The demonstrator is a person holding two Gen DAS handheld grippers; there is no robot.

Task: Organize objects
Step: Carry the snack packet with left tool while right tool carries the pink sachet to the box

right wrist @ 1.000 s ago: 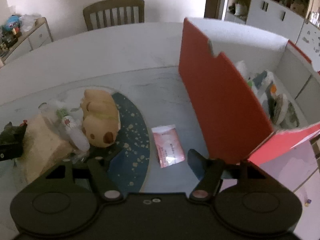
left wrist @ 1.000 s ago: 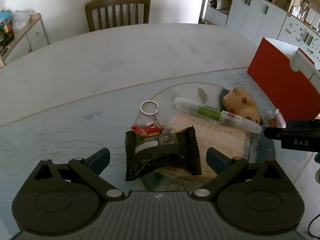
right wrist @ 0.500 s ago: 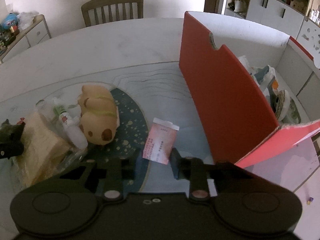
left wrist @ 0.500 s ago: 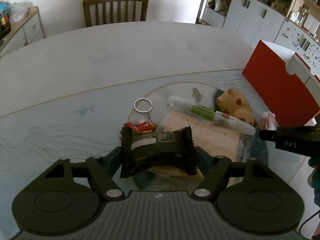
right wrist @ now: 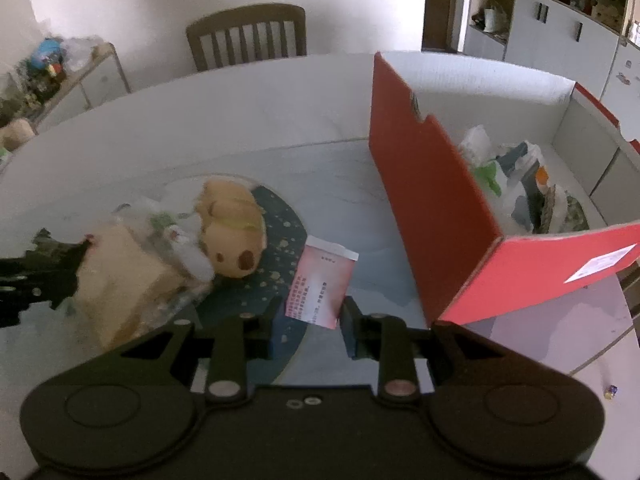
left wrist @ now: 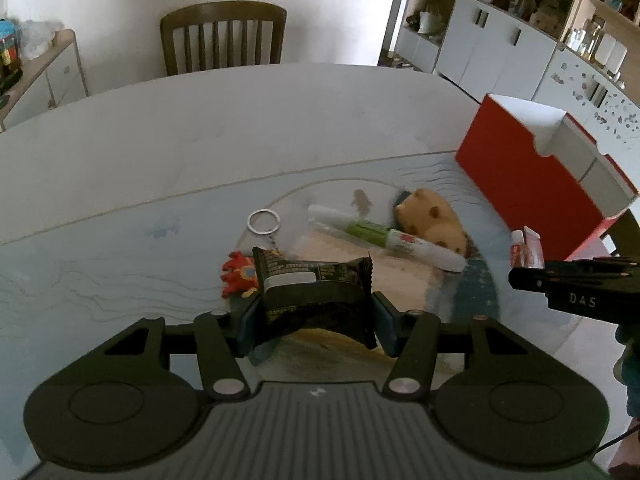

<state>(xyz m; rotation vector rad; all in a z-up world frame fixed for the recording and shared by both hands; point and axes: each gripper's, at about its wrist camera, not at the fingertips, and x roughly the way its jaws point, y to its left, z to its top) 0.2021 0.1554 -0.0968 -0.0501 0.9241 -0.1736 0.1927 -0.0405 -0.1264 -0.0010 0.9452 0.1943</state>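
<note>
My left gripper [left wrist: 314, 314] was closing on one dark snack packet [left wrist: 314, 292], pads touching its ends. My right gripper [right wrist: 310, 322] pinched one pink sachet [right wrist: 322, 286], seemingly lifted off the tabletop [left wrist: 200, 140]. Only the right view showed inside the one red box [right wrist: 432, 208] at the tabletop's right edge.

Wooden chair [left wrist: 223, 38] at 12 o'clock behind the tabletop [left wrist: 200, 128]. White cabinets [left wrist: 496, 56] at 2 o'clock, cluttered shelves above. Low sideboard [right wrist: 76, 80] with clutter at 10 o'clock.
</note>
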